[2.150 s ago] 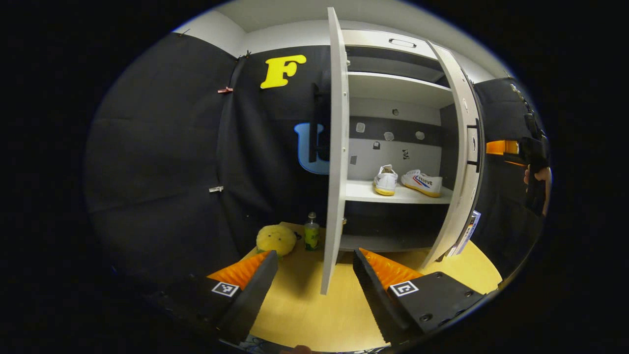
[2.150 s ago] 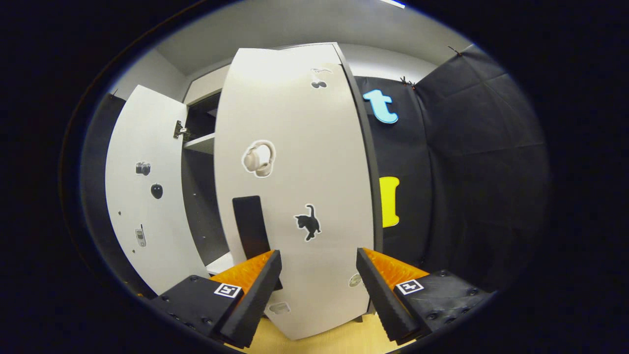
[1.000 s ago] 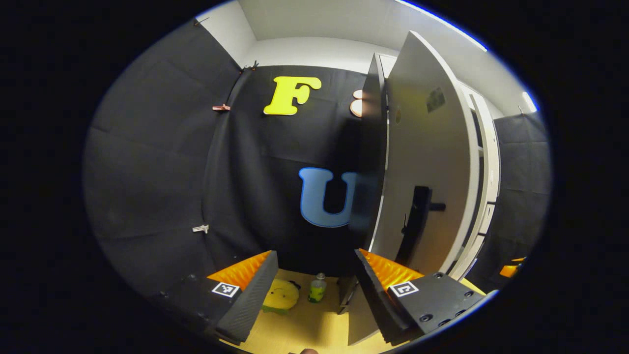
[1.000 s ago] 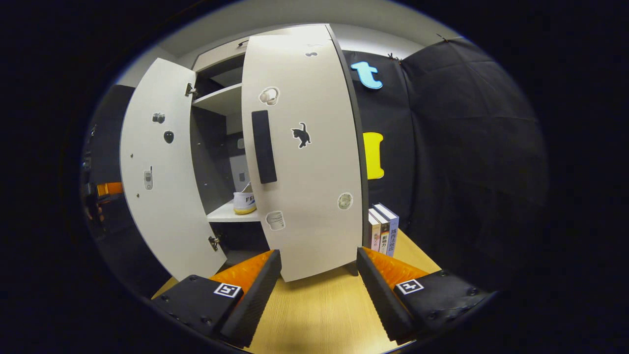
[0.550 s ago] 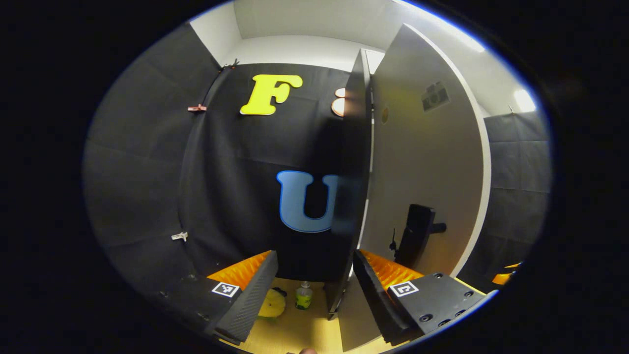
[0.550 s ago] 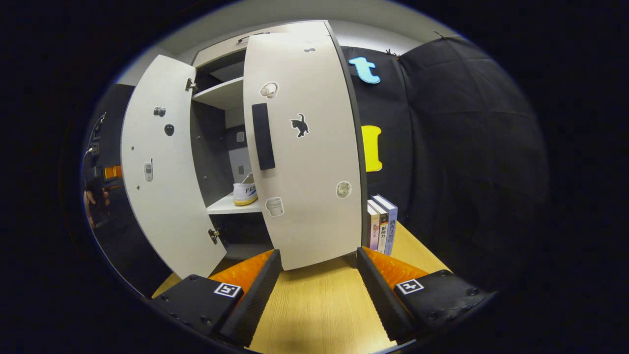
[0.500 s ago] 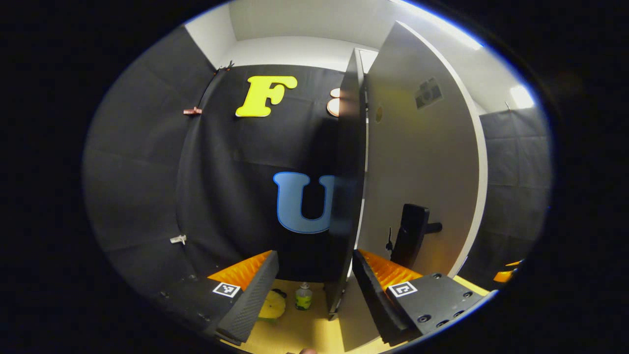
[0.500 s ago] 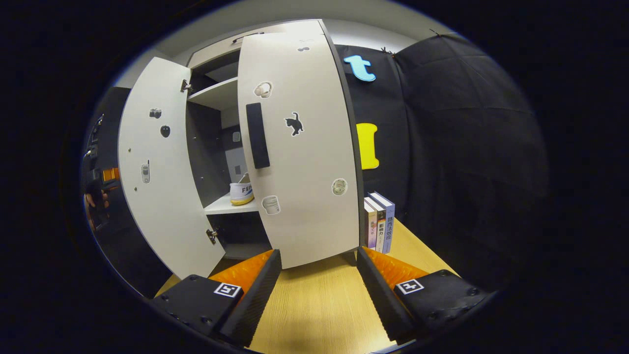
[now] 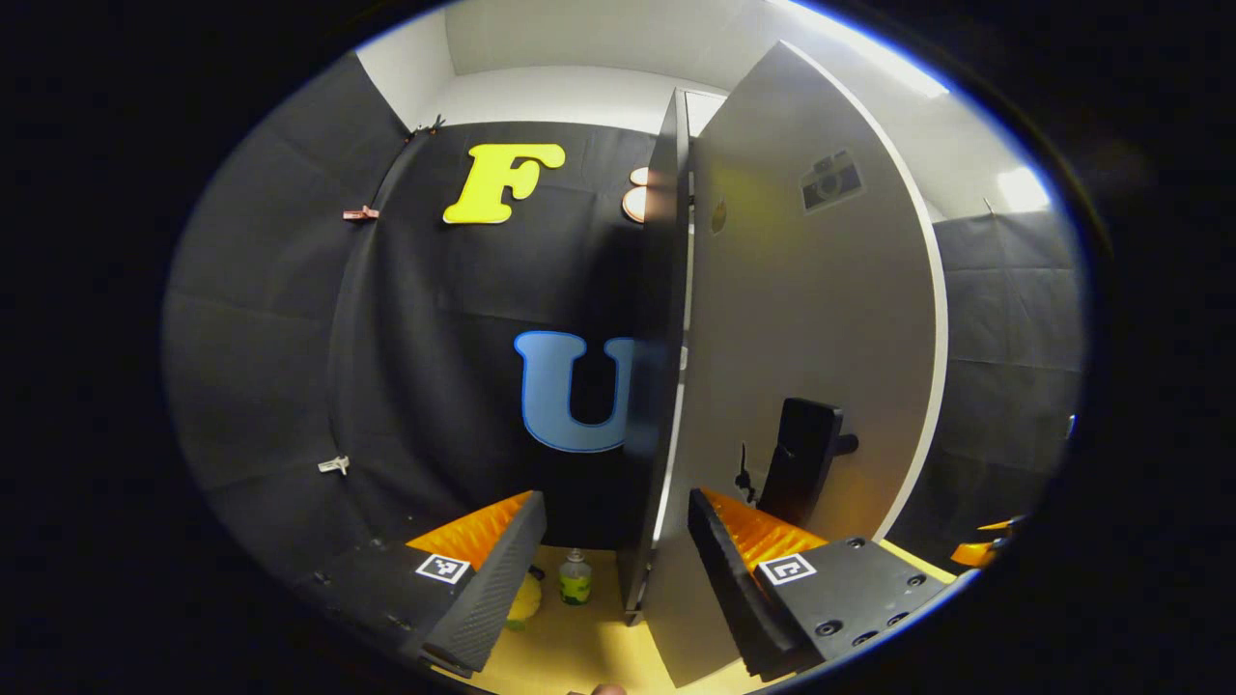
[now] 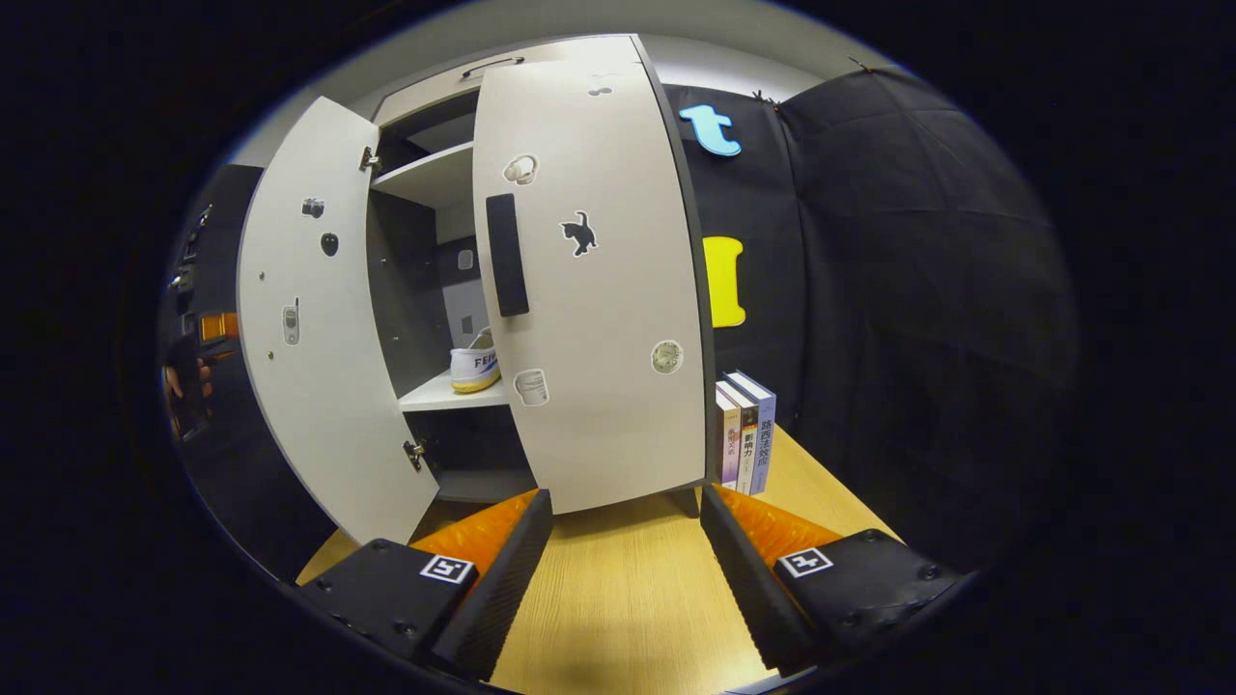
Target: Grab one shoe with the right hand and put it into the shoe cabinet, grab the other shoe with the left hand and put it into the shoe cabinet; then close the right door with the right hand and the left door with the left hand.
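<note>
Black cloth closed the booth on all sides, and a light wooden table (image 10: 618, 598) carried the white shoe cabinet (image 10: 425, 106). In the right gripper view we saw both doors ajar: the left door (image 10: 309, 319) swung wide, the right door (image 10: 589, 280) partly closed, its dark handle (image 10: 507, 254) facing us. Between them one shoe (image 10: 475, 367) stood on the middle shelf (image 10: 439, 394); whether the other shoe lay behind the right door, we could not tell. Three books (image 10: 745, 436) stood upright just beside the cabinet. Our right gripper (image 10: 623, 569) hung over the table with fingers apart, holding nothing. In the left gripper view, our left gripper (image 9: 613, 569) was also spread and empty, near the left door's (image 9: 811, 319) outer face, below its handle (image 9: 797, 463). A bottle (image 9: 575, 577) stood on the table beyond.
</note>
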Action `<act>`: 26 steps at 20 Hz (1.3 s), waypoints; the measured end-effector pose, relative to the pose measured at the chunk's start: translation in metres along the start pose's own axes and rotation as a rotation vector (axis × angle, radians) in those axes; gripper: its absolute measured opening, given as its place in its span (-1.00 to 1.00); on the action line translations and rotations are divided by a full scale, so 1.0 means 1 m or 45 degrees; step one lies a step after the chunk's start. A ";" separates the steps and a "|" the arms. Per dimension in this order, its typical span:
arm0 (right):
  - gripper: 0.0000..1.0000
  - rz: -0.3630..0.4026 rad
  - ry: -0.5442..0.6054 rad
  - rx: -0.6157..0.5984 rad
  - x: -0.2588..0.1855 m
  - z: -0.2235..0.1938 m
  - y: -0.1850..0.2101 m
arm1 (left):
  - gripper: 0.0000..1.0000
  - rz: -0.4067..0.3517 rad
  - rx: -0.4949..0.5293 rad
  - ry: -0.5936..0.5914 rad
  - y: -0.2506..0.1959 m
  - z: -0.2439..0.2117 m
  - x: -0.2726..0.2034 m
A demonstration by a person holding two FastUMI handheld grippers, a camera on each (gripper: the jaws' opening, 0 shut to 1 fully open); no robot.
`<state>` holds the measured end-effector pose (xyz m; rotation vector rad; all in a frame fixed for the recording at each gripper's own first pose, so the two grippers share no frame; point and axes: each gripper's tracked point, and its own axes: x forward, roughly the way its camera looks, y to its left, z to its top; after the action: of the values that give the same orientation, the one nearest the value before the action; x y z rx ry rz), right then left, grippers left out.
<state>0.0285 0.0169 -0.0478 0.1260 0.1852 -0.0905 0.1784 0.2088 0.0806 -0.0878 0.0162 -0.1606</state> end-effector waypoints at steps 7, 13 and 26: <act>0.97 -0.051 -0.010 0.013 -0.002 0.002 -0.015 | 0.86 -0.043 0.038 -0.004 -0.052 -0.005 0.025; 0.97 -0.157 -0.031 0.058 -0.015 0.006 -0.048 | 0.86 -0.190 -0.005 0.016 -0.126 -0.017 0.054; 0.97 -0.151 -0.111 0.036 -0.014 0.029 -0.047 | 0.90 -0.058 0.160 -0.040 -0.164 -0.067 -0.011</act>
<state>0.0148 -0.0318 -0.0225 0.1390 0.1045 -0.2168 0.1398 0.0440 0.0280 0.0346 -0.0269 -0.2054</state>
